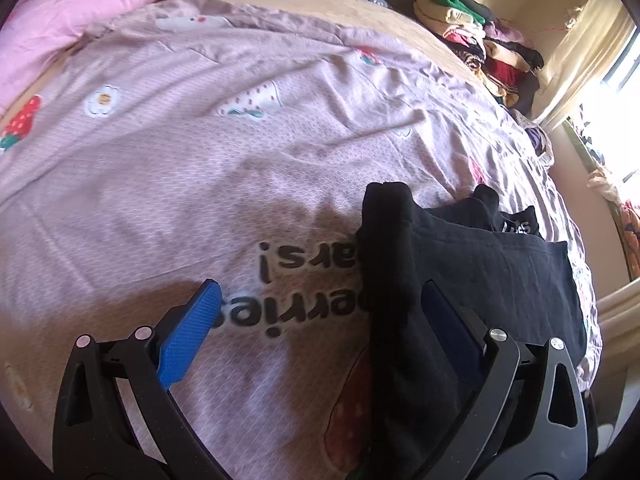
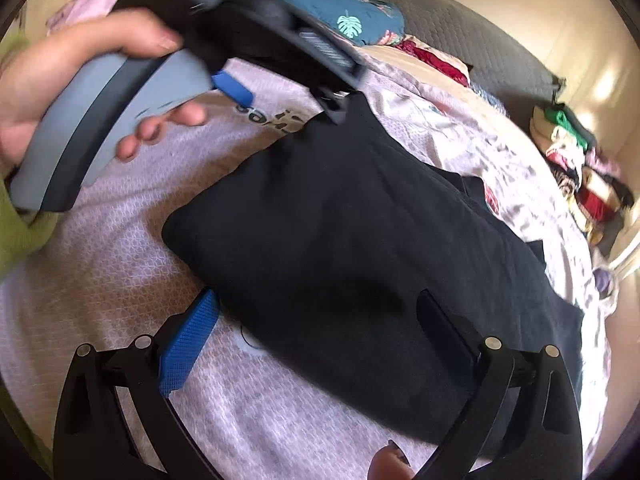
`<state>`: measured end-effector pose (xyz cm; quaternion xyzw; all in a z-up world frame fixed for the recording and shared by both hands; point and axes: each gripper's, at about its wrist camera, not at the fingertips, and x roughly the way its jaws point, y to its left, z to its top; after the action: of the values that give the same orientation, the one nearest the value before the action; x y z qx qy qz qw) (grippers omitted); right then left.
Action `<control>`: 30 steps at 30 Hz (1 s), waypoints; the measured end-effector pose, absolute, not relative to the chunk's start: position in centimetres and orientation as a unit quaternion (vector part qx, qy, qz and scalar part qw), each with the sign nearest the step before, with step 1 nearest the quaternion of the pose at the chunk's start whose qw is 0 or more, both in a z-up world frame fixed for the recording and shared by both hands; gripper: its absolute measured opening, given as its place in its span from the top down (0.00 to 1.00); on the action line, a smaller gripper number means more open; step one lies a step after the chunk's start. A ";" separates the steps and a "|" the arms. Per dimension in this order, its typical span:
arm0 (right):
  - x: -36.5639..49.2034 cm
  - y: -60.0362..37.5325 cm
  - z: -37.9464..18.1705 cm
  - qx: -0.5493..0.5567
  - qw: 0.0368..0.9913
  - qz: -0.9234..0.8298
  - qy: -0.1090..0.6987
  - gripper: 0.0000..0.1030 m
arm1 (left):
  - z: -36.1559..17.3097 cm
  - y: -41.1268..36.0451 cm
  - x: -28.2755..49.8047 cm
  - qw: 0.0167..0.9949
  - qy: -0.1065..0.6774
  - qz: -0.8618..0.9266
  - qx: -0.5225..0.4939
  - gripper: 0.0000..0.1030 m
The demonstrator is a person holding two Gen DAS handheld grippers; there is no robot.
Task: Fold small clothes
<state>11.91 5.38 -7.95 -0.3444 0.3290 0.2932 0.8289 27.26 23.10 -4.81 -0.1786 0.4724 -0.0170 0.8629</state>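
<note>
A black garment (image 2: pixel 360 232) lies folded in a rough rectangle on the lilac printed bed sheet (image 2: pixel 100 272). My right gripper (image 2: pixel 316 295) hovers open above its near end, one blue pad off the cloth and the other over it. A hand (image 2: pixel 60 80) holds my left gripper (image 2: pixel 288 102) at the garment's far corner. In the left wrist view that gripper (image 1: pixel 320 285) is open wide. A raised fold of the black garment (image 1: pixel 392 280) stands between its fingers, against the right finger (image 1: pixel 448 320). The left finger (image 1: pixel 188 332) is over bare sheet.
A stack of folded clothes (image 1: pixel 480 40) sits at the far side of the bed (image 2: pixel 576 176). A pink blanket (image 1: pixel 60 20) and a teal leaf-print pillow (image 2: pixel 352 20) lie at the head end. A bright window (image 1: pixel 616 92) is beyond the bed's right edge.
</note>
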 end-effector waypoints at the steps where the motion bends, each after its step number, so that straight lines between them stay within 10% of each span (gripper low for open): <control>1: 11.8 5.7 -8.2 -0.353 0.827 0.292 0.324 0.05 | -4.9 23.0 27.5 0.862 0.474 -0.020 -0.180 0.09; 13: 12.9 6.7 -8.2 -0.383 0.846 0.250 0.273 0.06 | -5.0 22.3 28.9 0.859 0.476 -0.035 -0.185 0.09; 18: 12.1 5.6 -6.9 -0.363 0.859 0.258 0.252 0.29 | -5.1 22.0 29.2 0.858 0.477 -0.038 -0.190 0.09; 23: 11.2 4.8 -5.6 -0.347 0.863 0.279 0.238 0.85 | -5.2 21.6 29.3 0.855 0.478 -0.044 -0.195 0.09; 30: 10.9 3.6 -4.0 -0.320 0.876 0.274 0.234 0.92 | -5.2 19.9 29.4 0.850 0.481 -0.061 -0.205 0.09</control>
<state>10.92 3.62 -4.02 -0.3196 0.2344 0.2736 0.8764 29.45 19.90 -5.22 -0.2053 0.4810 -0.0606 0.8502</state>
